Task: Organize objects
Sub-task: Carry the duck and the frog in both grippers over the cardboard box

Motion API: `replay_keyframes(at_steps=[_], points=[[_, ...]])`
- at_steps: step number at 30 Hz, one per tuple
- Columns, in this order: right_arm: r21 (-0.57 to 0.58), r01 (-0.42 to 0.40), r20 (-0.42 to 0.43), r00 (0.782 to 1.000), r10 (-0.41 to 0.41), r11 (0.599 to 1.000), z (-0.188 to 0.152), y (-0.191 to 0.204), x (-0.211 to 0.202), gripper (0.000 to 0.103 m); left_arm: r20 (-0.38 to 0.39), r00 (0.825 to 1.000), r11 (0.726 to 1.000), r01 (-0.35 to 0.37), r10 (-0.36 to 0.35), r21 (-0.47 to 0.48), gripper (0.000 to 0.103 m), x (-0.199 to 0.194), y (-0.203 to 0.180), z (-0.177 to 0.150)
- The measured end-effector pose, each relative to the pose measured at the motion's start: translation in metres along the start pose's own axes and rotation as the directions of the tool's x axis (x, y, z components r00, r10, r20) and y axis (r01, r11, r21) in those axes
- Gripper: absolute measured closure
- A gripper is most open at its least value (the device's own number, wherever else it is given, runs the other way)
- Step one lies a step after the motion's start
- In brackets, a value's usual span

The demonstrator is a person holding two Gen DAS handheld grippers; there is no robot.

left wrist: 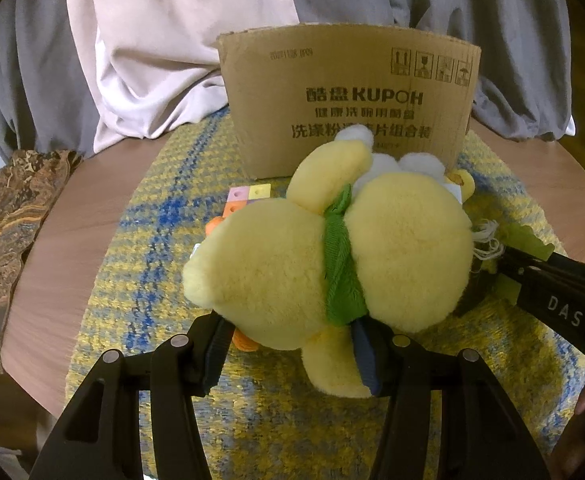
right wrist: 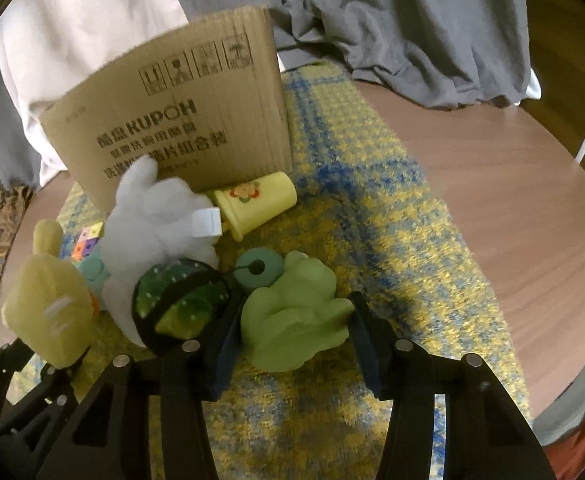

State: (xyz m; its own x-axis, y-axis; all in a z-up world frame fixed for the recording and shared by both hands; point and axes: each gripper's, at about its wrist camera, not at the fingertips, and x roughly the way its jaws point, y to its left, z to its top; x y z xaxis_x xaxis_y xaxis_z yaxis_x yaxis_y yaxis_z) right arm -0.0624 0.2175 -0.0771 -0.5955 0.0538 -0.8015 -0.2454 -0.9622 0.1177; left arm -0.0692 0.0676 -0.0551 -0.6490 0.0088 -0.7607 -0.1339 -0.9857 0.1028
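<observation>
Crowded mat in front of the cardboard box [right wrist: 180, 120], with open room to its right.
Directly before the box, passage is blocked by a yellow plush [left wrist: 332, 256], a white plush [right wrist: 152, 232], a yellow cup [right wrist: 256, 204] and a green frog toy [right wrist: 296, 312]; right of the box, bare woven mat [right wrist: 392, 208] and table [right wrist: 512, 200] are seen.

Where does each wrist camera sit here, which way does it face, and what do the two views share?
Left wrist: sits on the left gripper, looks forward along its fingers at the yellow plush toy between them, with the cardboard box behind; the right gripper's arm enters at right.
Right wrist: sits on the right gripper, looks over the green frog toy between its fingers toward the box; the left gripper shows at lower left.
Shared: the box, the yellow plush toy, the yellow-blue mat and the colored cubes.
</observation>
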Motion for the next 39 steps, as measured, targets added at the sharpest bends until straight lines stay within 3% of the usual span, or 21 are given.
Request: replay_keyframes(at_steps=[21,39], points=[[-0.049,0.004,0.182,0.983,0.005,0.999,0.026,0.022,-0.089,0.052,0.117,0.993,0.999,0.022,-0.018,-0.033,0.050,-0.050,0.019,0.040],[-0.088,0.014,0.277,0.961,0.011,0.996,0.064,0.042,-0.130,0.052,0.213,0.977,0.997,0.044,-0.029,-0.065,0.050,-0.071,0.032,0.089]])
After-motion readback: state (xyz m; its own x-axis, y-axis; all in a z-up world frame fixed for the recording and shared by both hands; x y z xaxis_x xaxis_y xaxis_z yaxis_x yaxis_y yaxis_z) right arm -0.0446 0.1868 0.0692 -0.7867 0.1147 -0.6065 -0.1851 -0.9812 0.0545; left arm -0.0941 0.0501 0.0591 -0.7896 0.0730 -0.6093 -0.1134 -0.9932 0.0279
